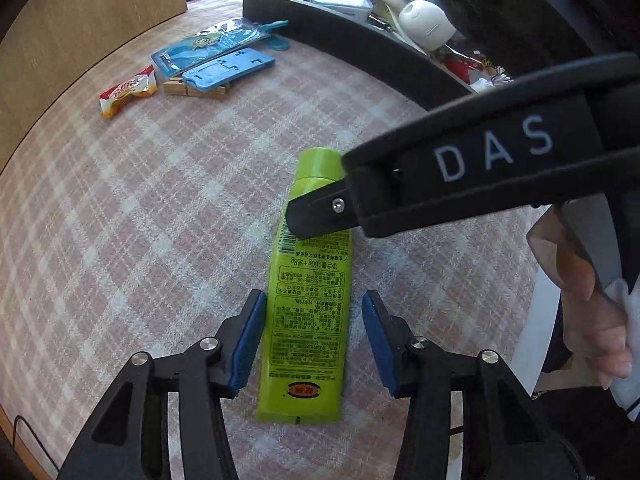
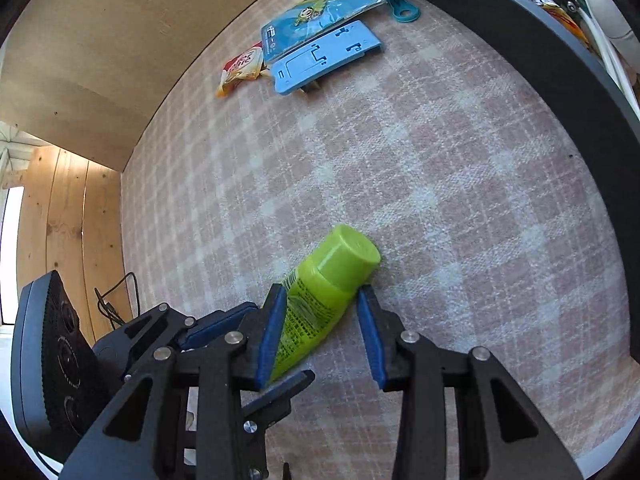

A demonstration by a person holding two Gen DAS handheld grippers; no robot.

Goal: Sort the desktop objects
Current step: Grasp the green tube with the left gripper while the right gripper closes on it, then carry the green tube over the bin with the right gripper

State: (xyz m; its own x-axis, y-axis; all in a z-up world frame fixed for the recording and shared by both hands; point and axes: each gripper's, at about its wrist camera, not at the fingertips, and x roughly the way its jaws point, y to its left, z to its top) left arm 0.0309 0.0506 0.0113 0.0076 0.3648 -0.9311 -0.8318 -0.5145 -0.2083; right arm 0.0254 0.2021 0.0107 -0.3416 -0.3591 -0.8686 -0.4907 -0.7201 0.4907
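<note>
A: Where does the green tube (image 1: pixel 308 312) lie?

B: Flat on the plaid cloth (image 1: pixel 140 220), cap toward twelve o'clock in the left wrist view. The left gripper (image 1: pixel 314 342) straddles its lower half, blue pads (image 1: pixel 248 344) spread apart on either side, not pressing it.

A: And the right gripper (image 2: pixel 322 338)?

B: Its jaws also stand apart around the tube's neck, just below the cap. The left-hand pad looks to touch the tube's side; the other pad stands clear of it. In the left wrist view its black finger crosses over the tube from three o'clock.

A: What else is on the cloth?

B: At ten to eleven o'clock in the left view, well apart from the tube: a red snack packet (image 1: pixel 128 90), a blue phone stand (image 1: pixel 228 68) and a blue carded package (image 1: pixel 212 42), close together. A black tray (image 1: pixel 360 44) holding mixed items runs from twelve to two o'clock.
</note>
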